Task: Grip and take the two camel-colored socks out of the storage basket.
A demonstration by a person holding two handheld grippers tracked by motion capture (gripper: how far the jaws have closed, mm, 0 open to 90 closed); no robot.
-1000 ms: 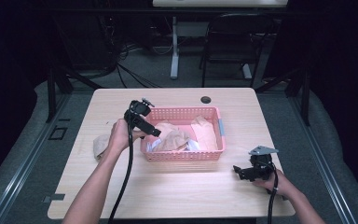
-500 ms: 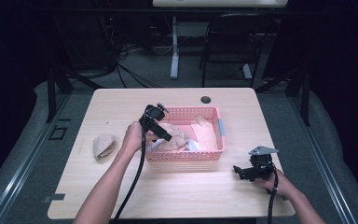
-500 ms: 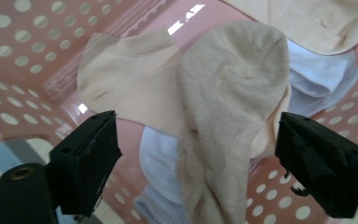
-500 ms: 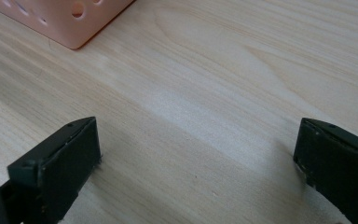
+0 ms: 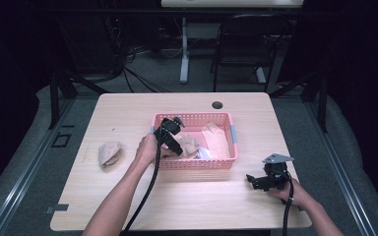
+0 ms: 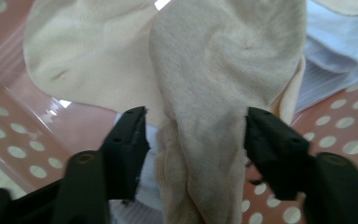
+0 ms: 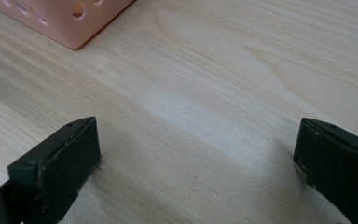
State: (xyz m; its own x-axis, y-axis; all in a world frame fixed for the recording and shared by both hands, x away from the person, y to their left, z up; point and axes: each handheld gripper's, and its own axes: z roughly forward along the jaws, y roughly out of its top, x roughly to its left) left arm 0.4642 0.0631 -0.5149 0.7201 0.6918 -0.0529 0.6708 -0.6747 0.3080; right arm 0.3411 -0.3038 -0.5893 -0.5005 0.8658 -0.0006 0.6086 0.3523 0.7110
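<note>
A pink perforated basket [image 5: 233,136] stands mid-table and holds several beige and pale blue cloths. My left gripper [image 5: 177,147] reaches down into its left half. In the left gripper view its jaws stand open on either side of a beige knitted cloth [image 6: 205,84], and the gripper [image 6: 196,133] is not closed on it. A pale blue cloth [image 6: 335,51] lies beside it on the basket floor. My right gripper [image 5: 252,180] rests on the table to the front right of the basket. Its jaws are wide open over bare wood [image 7: 196,154].
A crumpled beige cloth [image 5: 109,153] lies on the table left of the basket. A round cable hole [image 5: 217,105] sits near the far edge. The basket's corner [image 7: 74,18] shows at the top left of the right gripper view. A chair [image 5: 248,44] stands beyond the table.
My left gripper has moved right from the basket's left edge and down into the basket, over the beige cloth. The right gripper has not moved.
</note>
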